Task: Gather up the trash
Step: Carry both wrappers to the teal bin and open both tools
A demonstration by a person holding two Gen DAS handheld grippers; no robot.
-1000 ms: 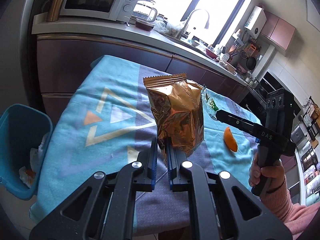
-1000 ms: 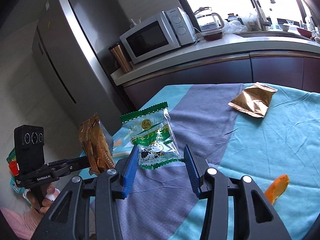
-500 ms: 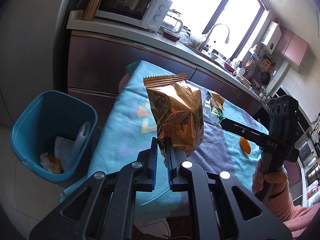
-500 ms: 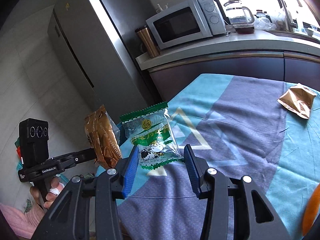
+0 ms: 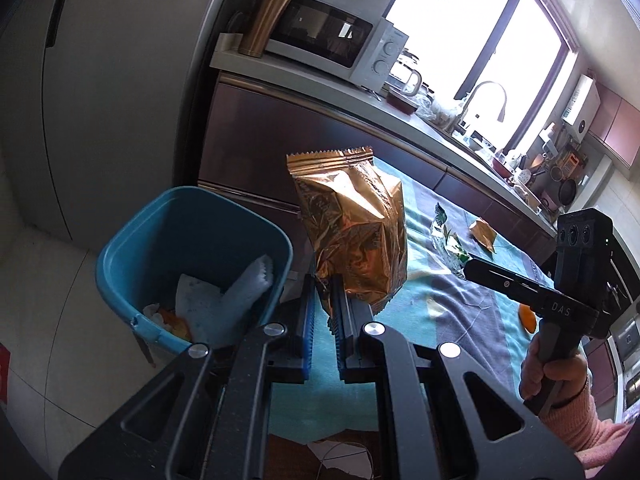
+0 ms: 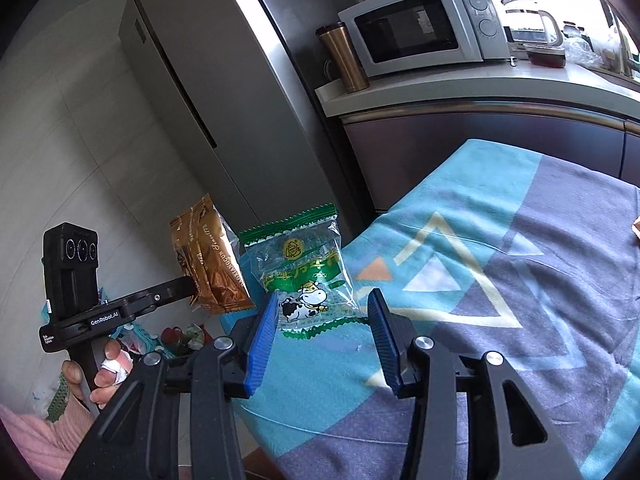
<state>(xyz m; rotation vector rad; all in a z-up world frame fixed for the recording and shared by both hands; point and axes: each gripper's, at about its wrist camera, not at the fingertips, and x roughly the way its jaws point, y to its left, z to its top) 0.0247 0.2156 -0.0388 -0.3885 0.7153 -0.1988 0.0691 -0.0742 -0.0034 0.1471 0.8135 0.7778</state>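
Trash is in both grippers: the left gripper (image 5: pixel 325 312) has its jaws clamped on the bottom seam of a gold snack bag (image 5: pixel 352 232), held upright just beside the blue bin (image 5: pixel 192 220), whose open mouth shows crumpled paper (image 5: pixel 224 300) only in the left view. The right gripper (image 6: pixel 322 340) has its jaws pinching a clear green-printed wrapper (image 6: pixel 304 276) over the tabletop (image 6: pixel 500 280) edge, plain only in the right view. A second gold wrapper (image 5: pixel 484 234) and an orange scrap (image 5: pixel 527 317), partly hidden, lie farther along. Bare floor surrounds the bin.
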